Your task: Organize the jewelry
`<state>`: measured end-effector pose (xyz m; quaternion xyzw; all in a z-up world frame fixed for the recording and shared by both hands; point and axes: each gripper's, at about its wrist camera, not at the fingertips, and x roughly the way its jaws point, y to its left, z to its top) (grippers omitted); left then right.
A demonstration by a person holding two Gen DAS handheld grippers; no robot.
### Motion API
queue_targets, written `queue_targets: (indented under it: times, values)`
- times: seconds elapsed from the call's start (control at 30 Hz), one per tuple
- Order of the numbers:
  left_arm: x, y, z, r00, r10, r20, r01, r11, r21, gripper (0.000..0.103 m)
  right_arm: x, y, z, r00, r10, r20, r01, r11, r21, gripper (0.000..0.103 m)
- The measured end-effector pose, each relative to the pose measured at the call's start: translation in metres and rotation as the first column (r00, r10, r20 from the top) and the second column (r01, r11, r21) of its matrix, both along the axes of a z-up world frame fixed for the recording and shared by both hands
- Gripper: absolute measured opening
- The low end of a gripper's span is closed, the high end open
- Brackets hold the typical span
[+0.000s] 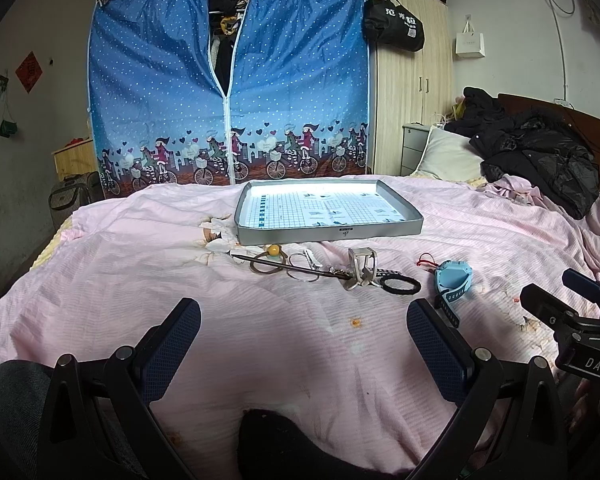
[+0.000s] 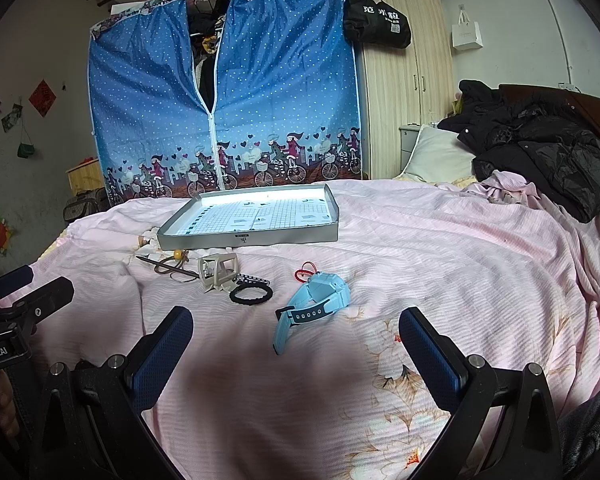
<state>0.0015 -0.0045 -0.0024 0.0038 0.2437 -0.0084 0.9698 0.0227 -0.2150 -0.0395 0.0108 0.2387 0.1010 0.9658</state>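
A shallow grey tray [image 1: 328,233] [image 2: 244,240] with a grid-printed floor lies on the pink bedspread. In front of it lie small items in a row: a hair tie with a yellow bead [image 1: 274,251], a dark hair stick [image 1: 284,266], a thin wire hoop [image 1: 302,272], a silver watch [image 1: 362,270] [image 2: 218,270], a black ring-shaped band [image 1: 400,285] [image 2: 251,293] and a light blue watch [image 1: 452,280] [image 2: 320,292]. My left gripper [image 1: 304,320] hangs open nearer than the row, holding nothing. My right gripper [image 2: 296,328] stands open just short of the blue watch.
A blue fabric wardrobe [image 1: 228,92] and a wooden cupboard [image 1: 412,80] stand behind the bed. Black jackets [image 1: 540,152] and a white pillow [image 1: 448,156] lie at the right end. The other gripper shows at the frame edge [image 1: 572,320] [image 2: 24,300].
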Motion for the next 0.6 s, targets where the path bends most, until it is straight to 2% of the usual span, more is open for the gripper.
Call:
queue_targets:
  times: [0.27, 0.47, 0.6]
  values:
    - [0.005, 0.005, -0.004, 0.999, -0.014, -0.042, 0.012, 0.999, -0.038, 0.101, 0.001, 0.000, -0.007, 0.999, -0.009, -0.031, 0.009, 1.000, 0.008, 0.103]
    - [0.022, 0.012, -0.006, 0.991, -0.052, -0.121, 0.041, 0.995, -0.093, 0.101, 0.014, 0.002, -0.008, 0.988, 0.030, -0.152, -0.031, 0.999, -0.007, 0.103]
    - [0.052, 0.008, -0.003, 0.972, -0.097, -0.216, 0.092, 0.995, -0.036, 0.101, 0.035, 0.001, -0.006, 0.972, 0.060, -0.229, -0.068, 0.997, -0.031, 0.103]
